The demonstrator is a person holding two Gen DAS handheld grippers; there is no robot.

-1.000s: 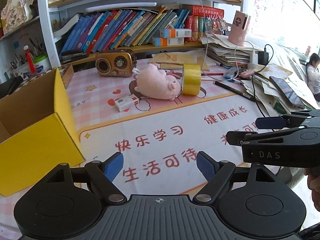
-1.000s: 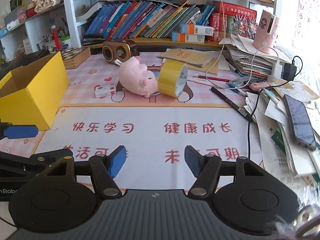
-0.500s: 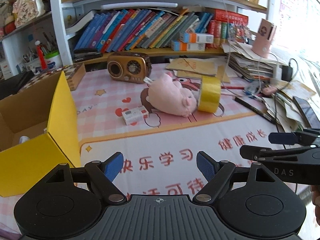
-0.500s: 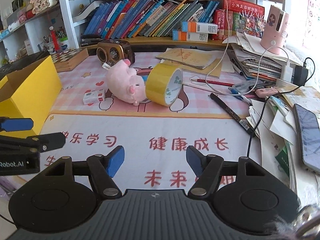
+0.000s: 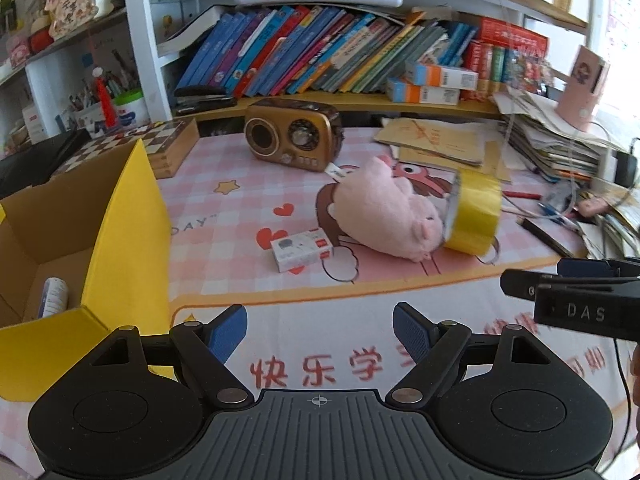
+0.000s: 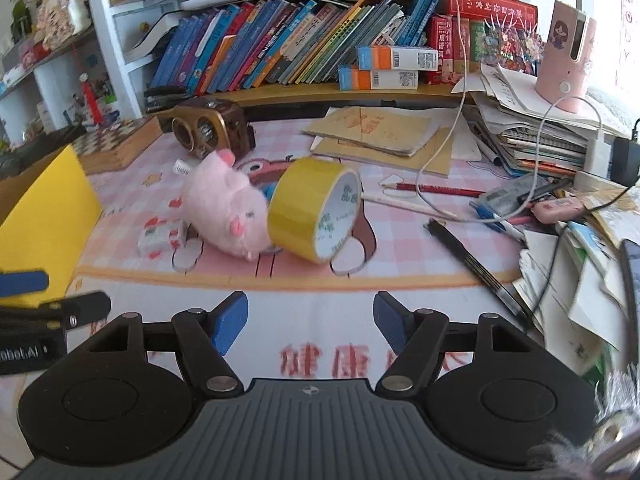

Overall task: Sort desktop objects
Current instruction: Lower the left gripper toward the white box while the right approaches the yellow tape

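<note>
A pink plush pig [image 5: 394, 216] [image 6: 226, 210] lies on the pink desk mat, touching a yellow tape roll [image 5: 474, 214] [image 6: 314, 210] on its right. A small white card box [image 5: 302, 250] [image 6: 162, 238] lies to its left. An open yellow cardboard box [image 5: 120, 240] [image 6: 44, 216] stands at the left with a white tube [image 5: 54, 296] inside. My left gripper [image 5: 320, 334] is open and empty, short of the card box. My right gripper [image 6: 310, 322] is open and empty, short of the tape roll.
A brown retro radio [image 5: 294, 138] [image 6: 210, 132] and a chessboard box [image 5: 160, 148] stand behind. Books fill the shelf [image 5: 320, 68]. Papers, pens, cables and a phone [image 6: 634, 276] pile up at the right. A black pen [image 6: 476, 268] lies on the mat.
Both grippers have moved forward toward the pig, tape roll and card box, which now look larger and closer. Both stay open. The objects have not moved.
</note>
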